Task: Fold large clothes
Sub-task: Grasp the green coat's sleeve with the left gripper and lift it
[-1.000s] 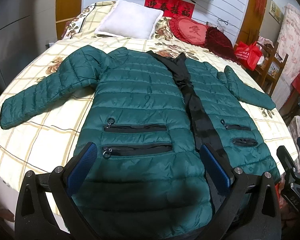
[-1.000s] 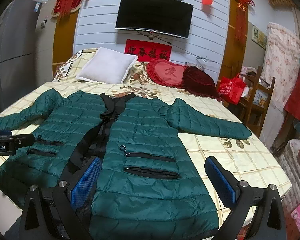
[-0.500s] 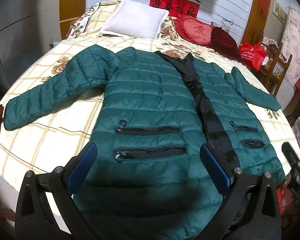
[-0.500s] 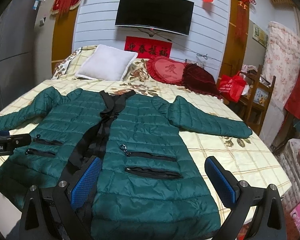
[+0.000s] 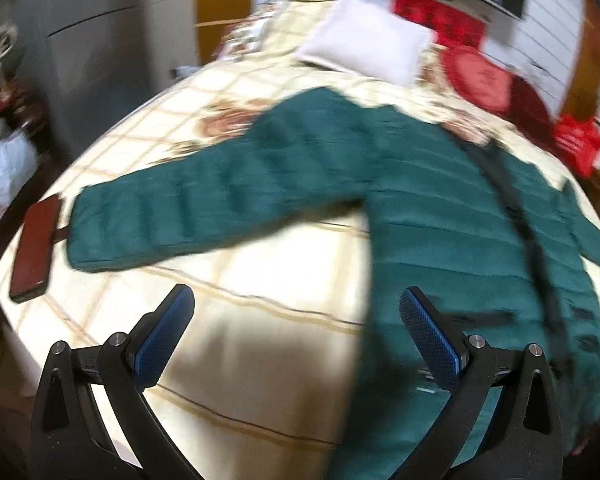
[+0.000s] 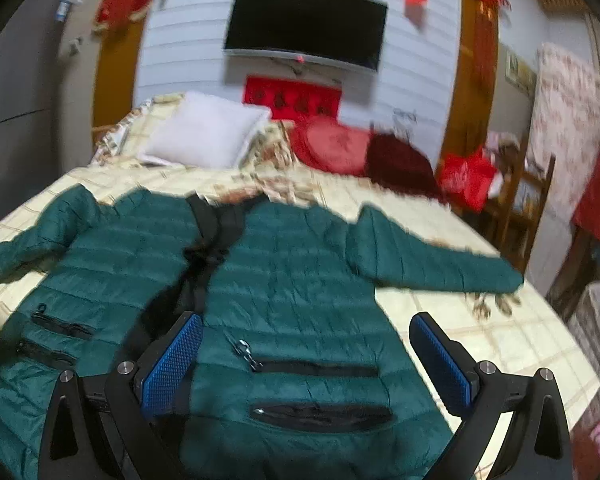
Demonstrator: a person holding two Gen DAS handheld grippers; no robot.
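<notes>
Currently, the cream checked floral bedspread (image 6: 480,344) supports the dark green quilted puffer jacket (image 6: 300,280), spread flat, front up, sleeves extended toward 9 and 3 o'clock. At 12 o'clock lies a white square pillow (image 6: 208,136). Left gripper (image 5: 296,334) and right gripper (image 6: 306,362) hover above, jaws spread wide, holding nothing.
</notes>
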